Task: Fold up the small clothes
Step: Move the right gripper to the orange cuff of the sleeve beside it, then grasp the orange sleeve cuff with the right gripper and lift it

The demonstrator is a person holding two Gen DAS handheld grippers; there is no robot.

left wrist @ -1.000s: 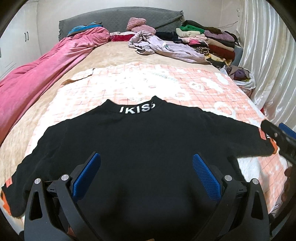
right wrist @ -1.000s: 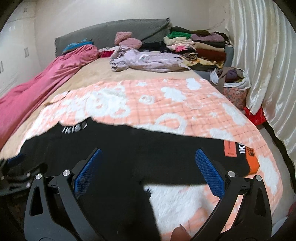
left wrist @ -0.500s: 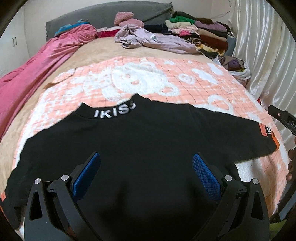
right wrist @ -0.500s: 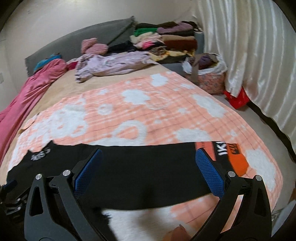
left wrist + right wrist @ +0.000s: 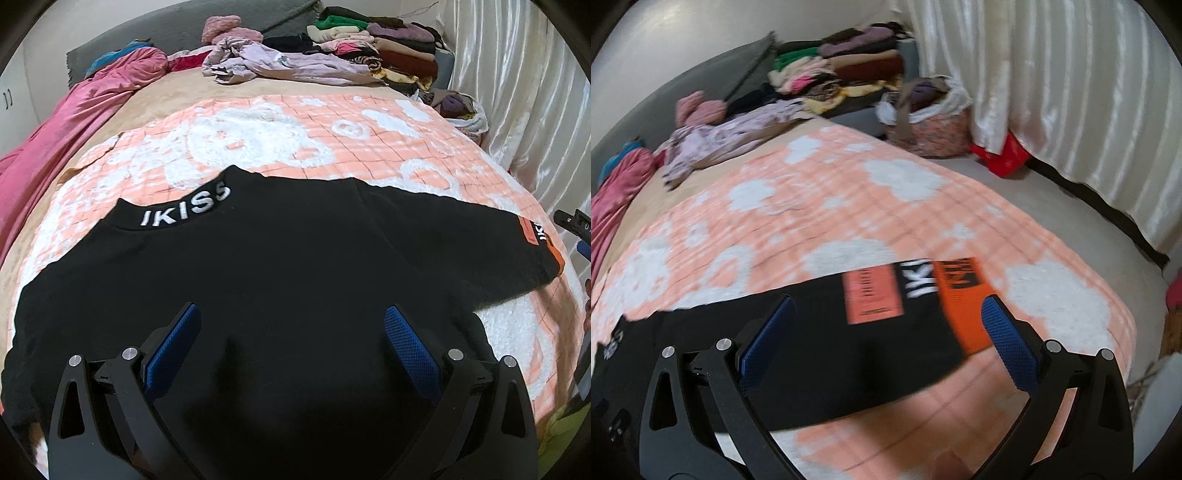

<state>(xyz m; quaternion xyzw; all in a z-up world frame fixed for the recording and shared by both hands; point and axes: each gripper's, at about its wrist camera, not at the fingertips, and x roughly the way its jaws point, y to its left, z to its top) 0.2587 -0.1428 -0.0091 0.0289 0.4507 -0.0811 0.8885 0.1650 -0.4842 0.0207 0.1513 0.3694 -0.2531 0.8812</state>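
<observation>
A black long-sleeved top (image 5: 280,266) with white "IKISS" on its collar lies flat, front down, on the orange and white blanket (image 5: 258,136). Its right sleeve (image 5: 871,317) ends in an orange cuff (image 5: 964,295) with a pink-orange patch. My left gripper (image 5: 291,347) is open and empty above the top's lower body. My right gripper (image 5: 886,332) is open and empty, hovering over the right sleeve near the cuff. Part of the right gripper shows at the right edge of the left wrist view (image 5: 576,221).
A pile of folded clothes (image 5: 373,48) and a lilac garment (image 5: 280,64) lie at the bed's head. A pink duvet (image 5: 74,122) runs along the left side. A full laundry bag (image 5: 927,118) stands on the floor by the white curtain (image 5: 1071,92).
My right gripper has swung right along the sleeve toward the orange cuff. My left gripper has shifted slightly right and stays over the body. Both stay open.
</observation>
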